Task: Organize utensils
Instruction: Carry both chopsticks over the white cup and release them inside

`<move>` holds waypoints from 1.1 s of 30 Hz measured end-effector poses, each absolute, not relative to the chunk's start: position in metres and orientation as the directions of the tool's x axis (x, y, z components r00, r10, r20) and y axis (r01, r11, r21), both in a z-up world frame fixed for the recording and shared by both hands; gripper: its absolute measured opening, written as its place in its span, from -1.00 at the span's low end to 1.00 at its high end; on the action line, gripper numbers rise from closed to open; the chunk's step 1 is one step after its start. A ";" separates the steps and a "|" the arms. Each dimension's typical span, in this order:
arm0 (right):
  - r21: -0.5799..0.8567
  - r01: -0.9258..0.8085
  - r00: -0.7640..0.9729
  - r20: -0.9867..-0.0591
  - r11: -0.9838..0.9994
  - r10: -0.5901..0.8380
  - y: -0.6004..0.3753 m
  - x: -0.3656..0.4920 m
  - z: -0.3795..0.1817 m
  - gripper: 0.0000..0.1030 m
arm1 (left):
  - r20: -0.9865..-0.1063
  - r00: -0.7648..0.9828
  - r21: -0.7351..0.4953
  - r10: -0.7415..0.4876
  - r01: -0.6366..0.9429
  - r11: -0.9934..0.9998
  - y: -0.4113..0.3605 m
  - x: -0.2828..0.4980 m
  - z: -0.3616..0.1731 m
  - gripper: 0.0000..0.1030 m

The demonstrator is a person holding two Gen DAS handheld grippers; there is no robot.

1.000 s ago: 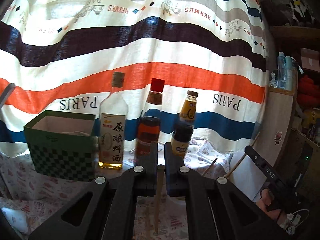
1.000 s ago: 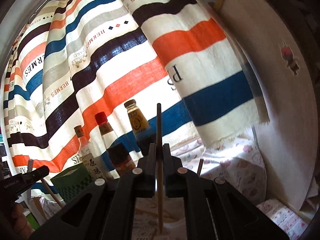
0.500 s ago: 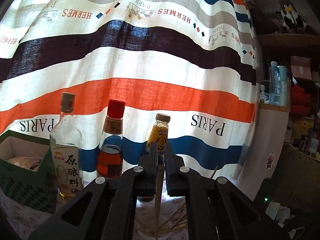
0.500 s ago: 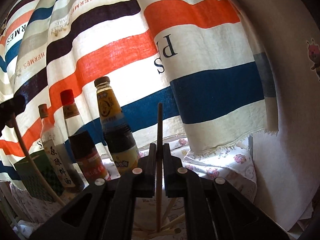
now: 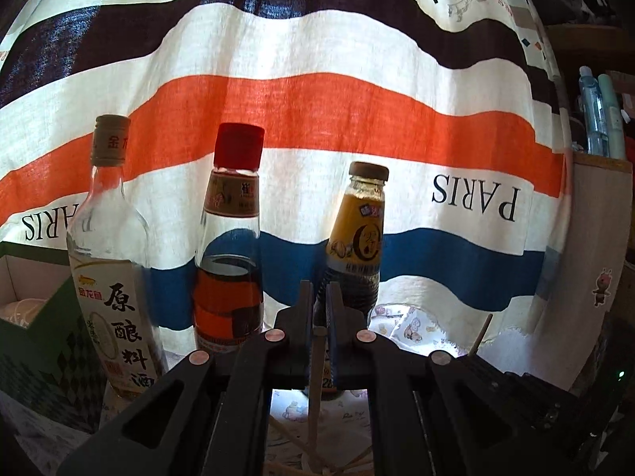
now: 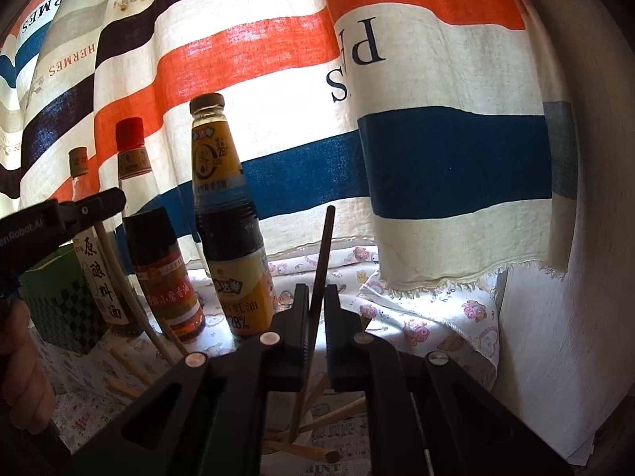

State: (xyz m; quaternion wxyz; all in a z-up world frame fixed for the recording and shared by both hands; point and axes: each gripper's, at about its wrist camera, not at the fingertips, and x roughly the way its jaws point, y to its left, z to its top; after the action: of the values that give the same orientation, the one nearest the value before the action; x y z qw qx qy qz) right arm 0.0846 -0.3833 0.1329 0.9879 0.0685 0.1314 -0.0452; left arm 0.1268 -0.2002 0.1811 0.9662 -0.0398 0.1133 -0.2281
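Note:
My left gripper (image 5: 317,297) is shut on a wooden chopstick (image 5: 316,388) that hangs down from its jaws. My right gripper (image 6: 316,297) is shut on a dark chopstick (image 6: 323,254) that stands up past its fingertips, tilted slightly right. Several loose wooden chopsticks (image 6: 313,428) lie in a pile on the patterned tablecloth under both grippers. In the right wrist view the left gripper (image 6: 85,208) shows at the left with its chopstick (image 6: 127,285) slanting down toward the pile.
Three bottles stand in a row before the striped curtain: a clear cooking-wine bottle (image 5: 109,261), a red-capped oil bottle (image 5: 230,261), a yellow-labelled sauce bottle (image 5: 359,246). A green checked box (image 5: 35,333) stands at the left. A white panel (image 6: 563,317) closes the right side.
Both grippers have moved closer to the bottles and lower toward the chopstick pile. Each still holds its chopstick. The green box has slid toward the left edge of the left wrist view.

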 end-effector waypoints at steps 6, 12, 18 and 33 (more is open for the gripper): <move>0.122 0.108 0.950 -0.306 0.987 -0.066 -0.387 0.092 0.127 -0.87 | -0.253 0.868 -0.069 -0.427 0.424 0.903 -0.214 0.130 0.168 -0.90; 0.147 0.103 0.942 -0.331 0.984 -0.049 -0.393 0.097 0.125 -0.87 | -0.306 0.849 -0.082 -0.432 0.428 0.900 -0.217 0.140 0.160 -0.90; 0.176 0.112 0.940 -0.338 0.978 -0.047 -0.399 0.097 0.125 -0.87 | -0.357 0.840 -0.039 -0.409 0.424 0.905 -0.224 0.151 0.146 -0.89; 0.213 0.119 0.948 -0.316 0.970 -0.047 -0.410 0.088 0.132 -0.37 | -0.324 0.841 -0.037 -0.434 0.447 0.894 -0.195 0.134 0.156 -0.63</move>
State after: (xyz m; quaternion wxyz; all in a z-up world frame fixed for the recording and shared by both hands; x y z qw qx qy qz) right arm 0.0877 -0.4098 0.1322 0.9801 0.1153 0.1560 -0.0423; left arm 0.1339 -0.1946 0.1561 0.9591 0.0198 0.1642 -0.2296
